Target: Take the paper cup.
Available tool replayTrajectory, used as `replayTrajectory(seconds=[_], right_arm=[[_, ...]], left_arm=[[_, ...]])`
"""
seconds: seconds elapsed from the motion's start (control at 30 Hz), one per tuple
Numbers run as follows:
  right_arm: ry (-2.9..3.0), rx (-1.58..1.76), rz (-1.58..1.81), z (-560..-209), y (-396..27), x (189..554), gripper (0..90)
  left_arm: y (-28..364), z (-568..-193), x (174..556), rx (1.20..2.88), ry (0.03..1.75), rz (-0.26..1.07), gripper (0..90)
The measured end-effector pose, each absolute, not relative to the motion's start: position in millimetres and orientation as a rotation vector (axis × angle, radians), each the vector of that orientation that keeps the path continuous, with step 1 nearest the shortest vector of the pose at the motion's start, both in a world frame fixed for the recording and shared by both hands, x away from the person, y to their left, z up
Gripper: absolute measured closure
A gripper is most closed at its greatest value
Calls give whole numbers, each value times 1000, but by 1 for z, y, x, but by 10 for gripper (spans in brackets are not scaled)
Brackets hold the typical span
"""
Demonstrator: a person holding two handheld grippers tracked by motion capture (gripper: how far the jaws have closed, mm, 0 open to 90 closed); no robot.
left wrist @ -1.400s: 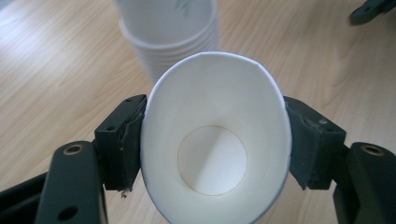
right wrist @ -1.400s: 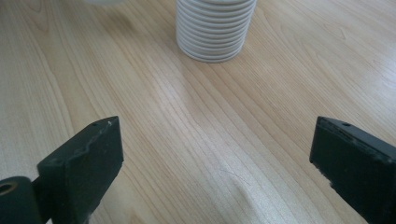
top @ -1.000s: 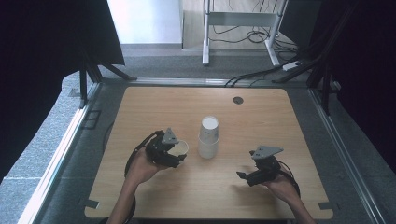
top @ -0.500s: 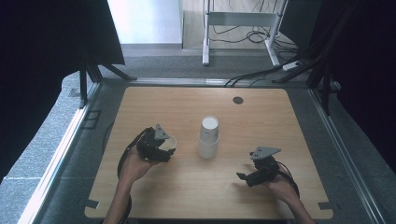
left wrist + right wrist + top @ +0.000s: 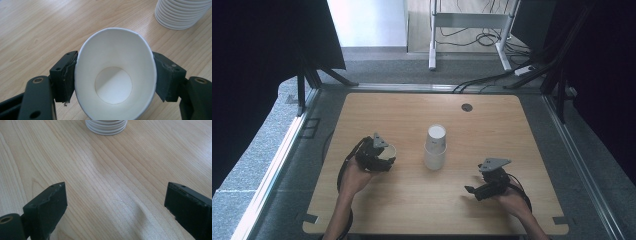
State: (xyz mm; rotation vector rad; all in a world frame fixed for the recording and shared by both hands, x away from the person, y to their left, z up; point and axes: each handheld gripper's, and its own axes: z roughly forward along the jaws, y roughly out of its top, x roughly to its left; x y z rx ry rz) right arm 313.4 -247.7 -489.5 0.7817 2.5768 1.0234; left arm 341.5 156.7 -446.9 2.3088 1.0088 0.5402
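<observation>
Left gripper (image 5: 112, 75) pinching a single cup (image 5: 113, 75) by its rim, left of the stack (image 5: 435, 147); right gripper (image 5: 115, 205) spread and empty; next, judged: set the cup down upright, then release.

So the single paper cup (image 5: 115, 77) is plain white, empty, thin rolled rim, flat round bottom showing inside. It sits squeezed in my left gripper (image 5: 379, 157), and the squeeze has pushed its mouth from round into an oval. It's tipped so the opening faces back toward me, over the left part of the table (image 5: 377, 112).

The stack of cups (image 5: 435, 147) is the same white paper, nested mouth-down into a short tower, standing upright near the middle of the table, well apart from the single cup.
</observation>
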Motion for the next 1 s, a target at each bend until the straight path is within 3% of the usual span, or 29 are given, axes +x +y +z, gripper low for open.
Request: replayTrajectory(seconds=[0.5, 1.0], right_arm=[[2586, 774, 1013, -490, -248, 313, 58], [2582, 770, 1020, -488, -249, 313, 60]], left_arm=[[154, -454, 344, 2300, 1028, 521, 237], [153, -442, 341, 2229, 1028, 491, 51]])
